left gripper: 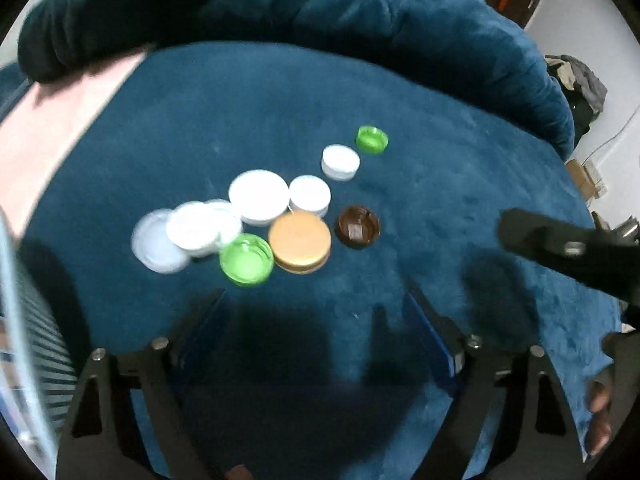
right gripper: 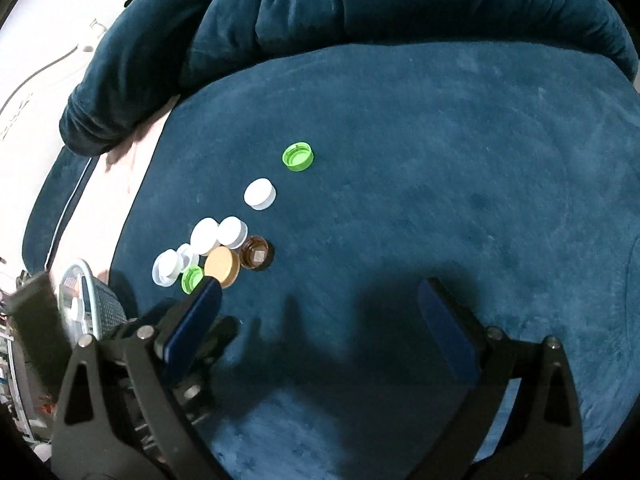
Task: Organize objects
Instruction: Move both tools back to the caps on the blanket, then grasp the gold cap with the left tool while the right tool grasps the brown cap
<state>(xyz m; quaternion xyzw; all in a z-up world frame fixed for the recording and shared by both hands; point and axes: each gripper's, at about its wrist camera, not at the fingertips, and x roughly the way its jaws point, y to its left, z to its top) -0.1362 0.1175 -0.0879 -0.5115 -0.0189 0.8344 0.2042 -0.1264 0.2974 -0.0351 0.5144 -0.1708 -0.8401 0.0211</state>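
I hold both tools above the blue cushion (right gripper: 440, 160), and nothing is picked yet. My left gripper (left gripper: 316, 300) is spread wide and empty; my right gripper (right gripper: 320, 304) is also spread and empty. The caps lie in a loose group around the orange lid (left gripper: 300, 242): a green cap (left gripper: 246, 259) touches it on one side, a brown cap (left gripper: 357, 227) sits just beside it on the other, and white lids (left gripper: 259, 196) overlap behind it. A small white cap (right gripper: 260, 194) and another green cap (right gripper: 298, 156) lie further beyond. I judge this is the approach step. Next I should lower over one cap at the edge, perhaps the brown one, and close on its rim without pushing the neighbours.
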